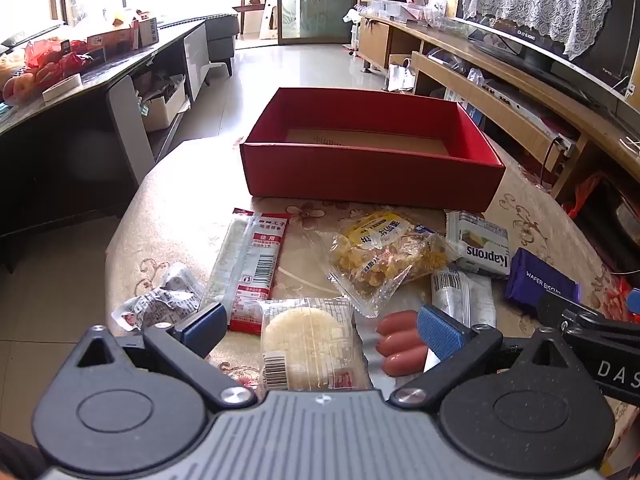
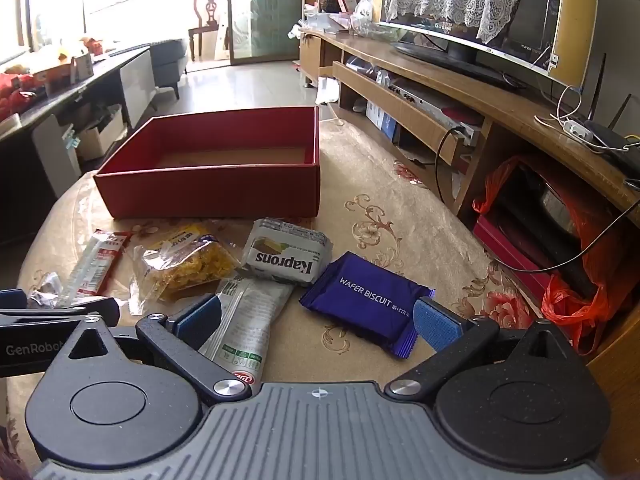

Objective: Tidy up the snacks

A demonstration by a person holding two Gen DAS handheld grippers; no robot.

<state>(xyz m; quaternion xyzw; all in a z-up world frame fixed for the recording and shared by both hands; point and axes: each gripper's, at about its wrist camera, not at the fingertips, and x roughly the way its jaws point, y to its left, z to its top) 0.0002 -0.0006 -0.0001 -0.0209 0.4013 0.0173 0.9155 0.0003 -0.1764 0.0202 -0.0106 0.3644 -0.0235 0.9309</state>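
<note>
An empty red box (image 1: 372, 184) (image 2: 208, 192) stands at the far side of the round table. Snack packets lie in front of it: a long red-and-white stick pack (image 1: 250, 268), a yellow crisp bag (image 1: 384, 258) (image 2: 186, 266), a Kaprons wafer pack (image 1: 480, 246) (image 2: 286, 252), a purple wafer biscuit (image 2: 366, 300) (image 1: 538, 280), a round cake in clear wrap (image 1: 306, 340) and small sausages (image 1: 400, 342). My left gripper (image 1: 320, 326) hovers open over the cake and sausages. My right gripper (image 2: 318, 320) hovers open, the purple biscuit just left of its right finger.
A crumpled silver wrapper (image 1: 160, 300) lies at the table's left edge. A grey-white pouch (image 2: 244, 328) lies under my right gripper's left finger. A TV cabinet (image 2: 460, 92) runs along the right, a dark counter (image 1: 100, 76) along the left. An orange bag (image 2: 572, 300) sits by the cabinet.
</note>
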